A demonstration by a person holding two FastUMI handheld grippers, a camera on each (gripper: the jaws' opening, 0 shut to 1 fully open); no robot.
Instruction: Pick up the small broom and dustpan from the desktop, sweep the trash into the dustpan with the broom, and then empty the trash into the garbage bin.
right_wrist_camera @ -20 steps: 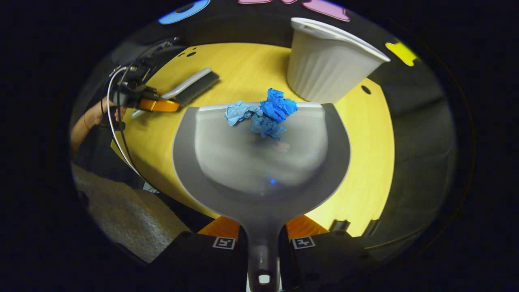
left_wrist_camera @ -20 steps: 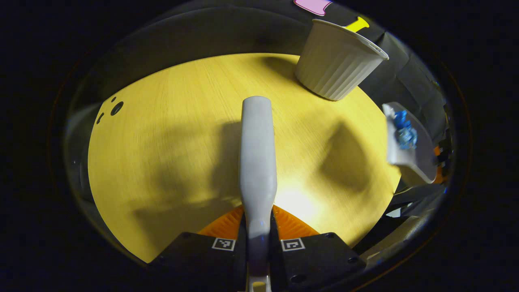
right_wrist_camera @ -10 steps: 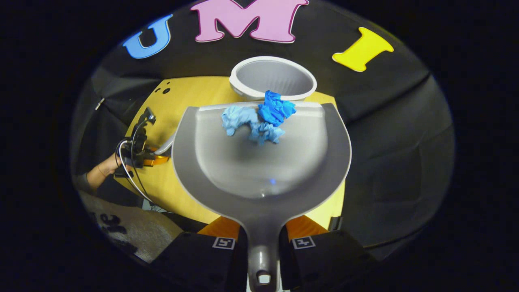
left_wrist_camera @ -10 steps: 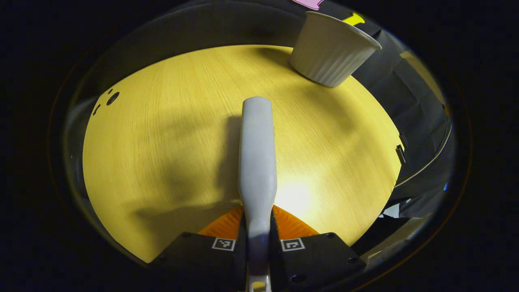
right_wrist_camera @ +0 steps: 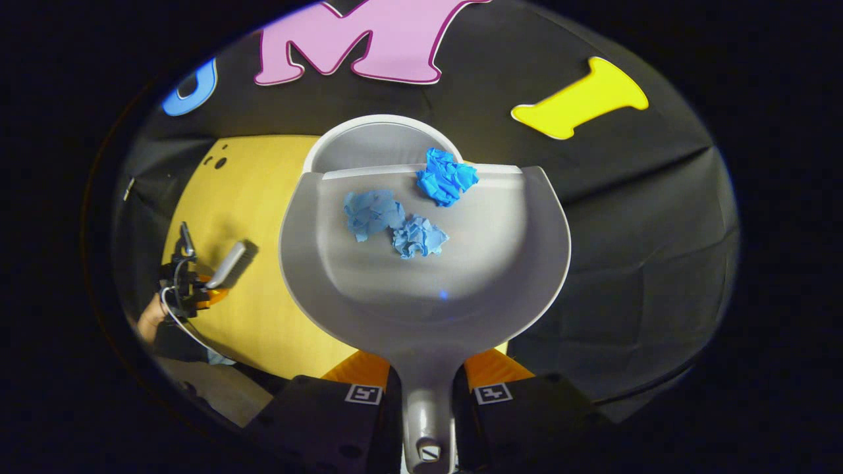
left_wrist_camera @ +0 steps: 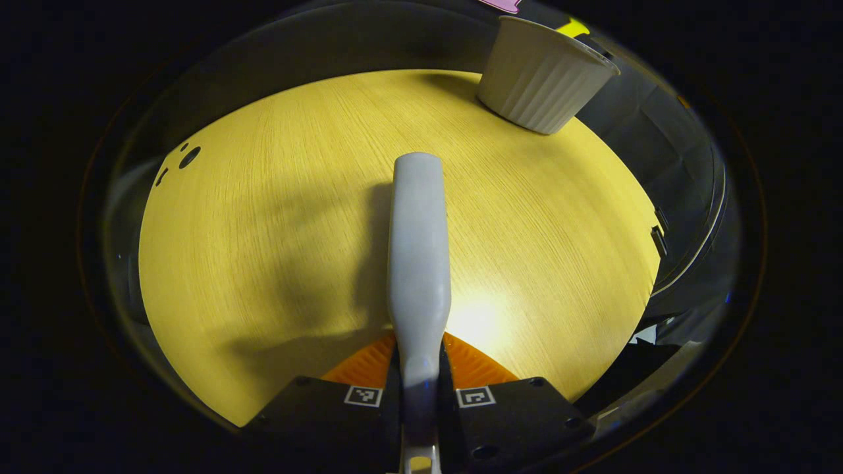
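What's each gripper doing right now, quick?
Left gripper: shut on the broom, held above the desk.
Right gripper: shut on the dustpan handle; blue paper wads inside, front edge over the garbage bin.

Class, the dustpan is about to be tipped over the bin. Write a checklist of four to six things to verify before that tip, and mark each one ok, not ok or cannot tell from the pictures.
1. Right gripper clamped on the dustpan handle: ok, a finger on each side.
2. All trash in the pan: ok, three blue paper wads lie inside, one at the front lip.
3. Front lip over the garbage bin: ok, the bin's rim shows just beyond it.
4. Bin upright on the desktop: ok, in the left gripper view.
5. Left gripper and broom clear of the bin: ok, well aside.
6. Room left in the bin: cannot tell.
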